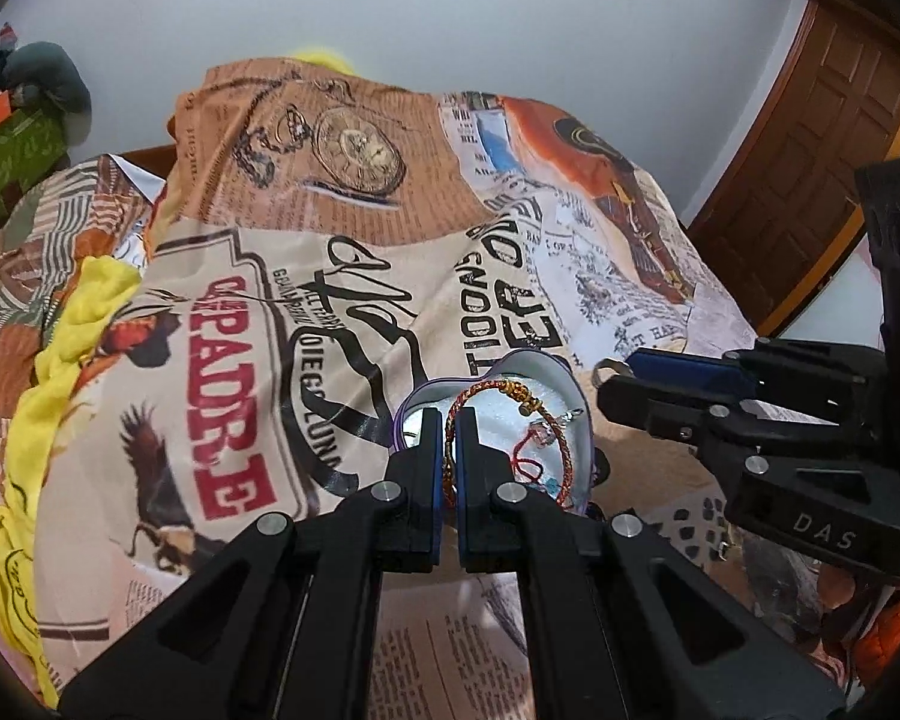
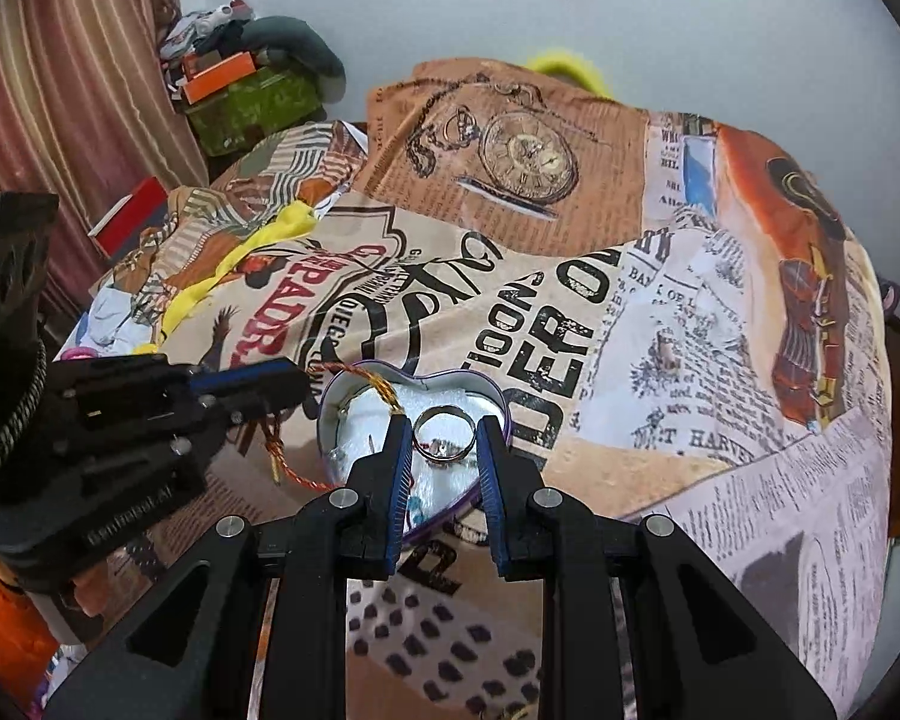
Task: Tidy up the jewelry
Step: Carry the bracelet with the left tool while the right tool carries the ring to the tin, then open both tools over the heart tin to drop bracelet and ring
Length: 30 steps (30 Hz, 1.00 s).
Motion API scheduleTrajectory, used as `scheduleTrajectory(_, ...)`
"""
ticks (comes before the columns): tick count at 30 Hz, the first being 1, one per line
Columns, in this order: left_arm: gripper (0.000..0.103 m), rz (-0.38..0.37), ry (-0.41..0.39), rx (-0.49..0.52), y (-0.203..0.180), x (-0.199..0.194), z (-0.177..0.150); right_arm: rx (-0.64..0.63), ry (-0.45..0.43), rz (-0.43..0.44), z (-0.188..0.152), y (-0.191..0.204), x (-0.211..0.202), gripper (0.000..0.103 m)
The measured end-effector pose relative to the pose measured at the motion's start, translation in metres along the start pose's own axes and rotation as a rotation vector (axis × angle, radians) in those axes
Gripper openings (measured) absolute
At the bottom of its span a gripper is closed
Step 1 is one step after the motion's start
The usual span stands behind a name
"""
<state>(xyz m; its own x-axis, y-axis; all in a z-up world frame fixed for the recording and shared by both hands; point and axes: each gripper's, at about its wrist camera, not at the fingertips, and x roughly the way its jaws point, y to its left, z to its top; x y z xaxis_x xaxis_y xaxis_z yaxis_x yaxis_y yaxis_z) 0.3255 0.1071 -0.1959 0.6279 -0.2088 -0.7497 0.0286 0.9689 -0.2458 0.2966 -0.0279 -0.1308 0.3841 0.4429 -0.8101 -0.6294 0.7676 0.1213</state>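
Left tool [image 1: 448, 420] pinching braided red-gold bracelet [image 1: 561, 420] over heart-shaped tin [image 2: 504, 405] at lower centre; right tool [image 2: 444, 429] narrowly clasping silver ring [image 2: 444, 437].

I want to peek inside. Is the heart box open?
Open. The heart-shaped tin has no lid on, and its white lining, a silver ring and a braided bracelet show.

Printed cloth [image 2: 660, 324], wooden door [image 1: 810, 168]

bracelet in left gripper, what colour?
Red and gold braided cord bracelet, pinched by the left gripper over the heart-shaped tin; clearest in left wrist view.
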Motion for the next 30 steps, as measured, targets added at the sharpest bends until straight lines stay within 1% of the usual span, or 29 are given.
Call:
scheduleTrajectory(4,0.002,-0.003,0.023,0.005,0.000,0.012,0.000,0.012,0.037,0.026,0.005,-0.002,0.014,0.020)
scheduleTrajectory(11,0.002,-0.015,0.043,-0.001,0.004,0.021,-0.001,0.042,0.094,0.073,0.007,-0.005,0.032,0.020)
scheduleTrajectory(15,0.002,-0.022,0.055,-0.005,0.006,0.023,-0.001,0.038,0.117,0.085,0.007,-0.003,0.038,0.020)
scheduleTrajectory(20,0.002,-0.019,0.055,0.008,0.005,0.020,-0.002,0.052,0.133,0.123,0.009,-0.003,0.043,0.020)
scheduleTrajectory(24,0.002,-0.019,0.051,0.006,0.005,0.015,0.000,0.062,0.166,0.153,0.011,-0.002,0.045,0.020)
scheduleTrajectory(27,0.003,-0.014,0.042,0.005,0.005,0.008,0.001,0.065,0.176,0.146,0.012,-0.001,0.044,0.020)
scheduleTrajectory(30,0.003,-0.007,0.032,0.011,0.003,-0.001,0.001,0.062,0.153,0.116,0.012,-0.001,0.034,0.020)
